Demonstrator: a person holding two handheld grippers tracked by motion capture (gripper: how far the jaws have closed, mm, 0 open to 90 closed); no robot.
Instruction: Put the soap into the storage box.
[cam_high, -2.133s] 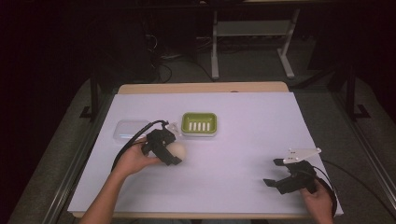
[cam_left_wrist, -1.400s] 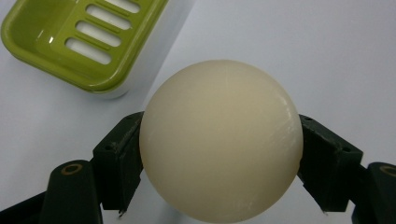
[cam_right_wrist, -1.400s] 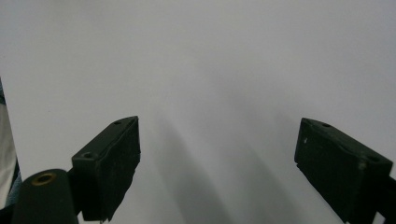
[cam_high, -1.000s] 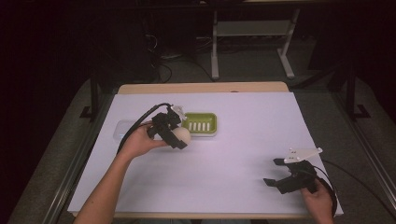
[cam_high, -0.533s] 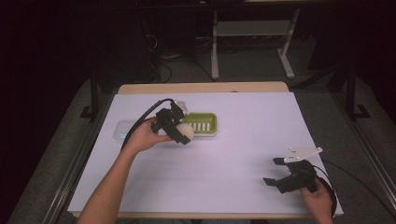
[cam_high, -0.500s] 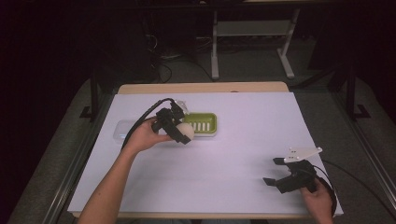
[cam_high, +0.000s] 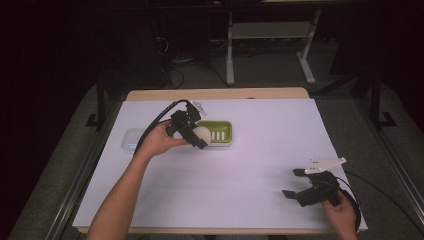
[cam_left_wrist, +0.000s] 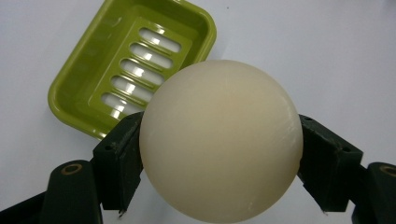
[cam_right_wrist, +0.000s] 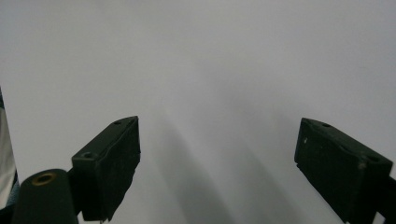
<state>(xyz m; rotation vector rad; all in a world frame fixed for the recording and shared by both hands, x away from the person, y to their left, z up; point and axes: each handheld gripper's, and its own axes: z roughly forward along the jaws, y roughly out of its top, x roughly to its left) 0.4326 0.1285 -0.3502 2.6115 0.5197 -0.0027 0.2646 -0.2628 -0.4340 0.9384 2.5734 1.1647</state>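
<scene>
Carried from mid-table to the green soap dish (cam_high: 217, 133), left tongs (cam_high: 196, 134) clamp a cream ball (cam_left_wrist: 220, 140); right tongs (cam_high: 294, 184) gape wide.

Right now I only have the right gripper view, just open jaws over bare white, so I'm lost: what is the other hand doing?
Observer: The left gripper is shut on a cream ball, gripped on both sides.
Operator: Anything under the ball?
Observer: A green slotted soap dish lies just beyond it, with nothing in it.
Operator: And where am I?
Observer: Your right gripper sits low at the near right corner of the white table cover, jaws open, far from the dish.
</scene>
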